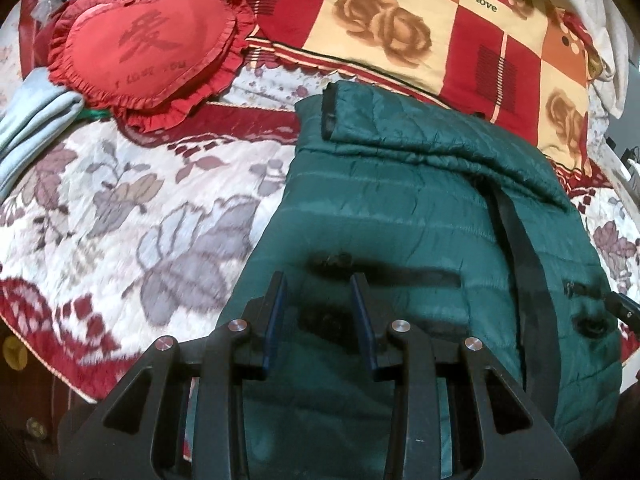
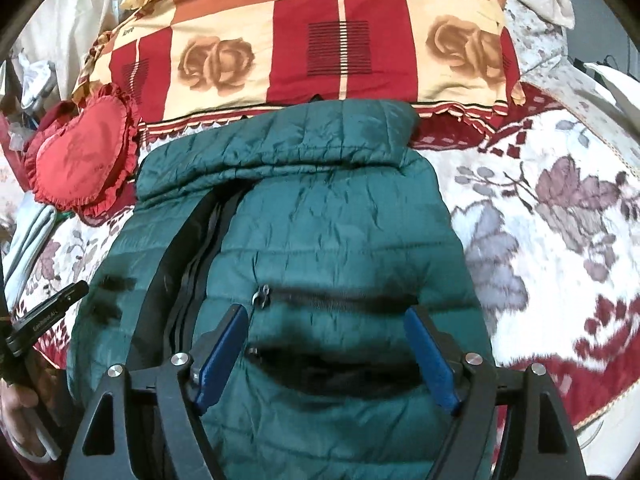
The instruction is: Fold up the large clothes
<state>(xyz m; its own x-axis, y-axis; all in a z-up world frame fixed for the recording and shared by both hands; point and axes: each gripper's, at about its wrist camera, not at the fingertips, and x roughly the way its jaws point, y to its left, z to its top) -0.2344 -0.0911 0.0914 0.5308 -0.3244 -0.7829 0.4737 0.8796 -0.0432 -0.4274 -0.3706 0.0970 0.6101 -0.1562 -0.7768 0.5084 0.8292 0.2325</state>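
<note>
A dark green quilted jacket [image 1: 420, 216] lies flat on the floral bed cover, collar toward the far side, its black zipper running down the middle. It also shows in the right wrist view [image 2: 328, 216], with two black zip pockets on its front. My left gripper [image 1: 319, 280] hovers over the jacket's left half near the hem, jaws apart and empty. My right gripper [image 2: 326, 312] hovers over the right half above the pockets, jaws wide apart and empty. The left gripper's tip shows at the left edge of the right wrist view [image 2: 60, 298].
A red heart-shaped cushion [image 1: 148, 44] lies at the far left. A red and cream checked quilt [image 2: 312, 36] lies folded behind the jacket's collar. Pale blue cloth [image 1: 32, 120] lies at the left. The floral bed cover [image 2: 540, 220] spreads on both sides.
</note>
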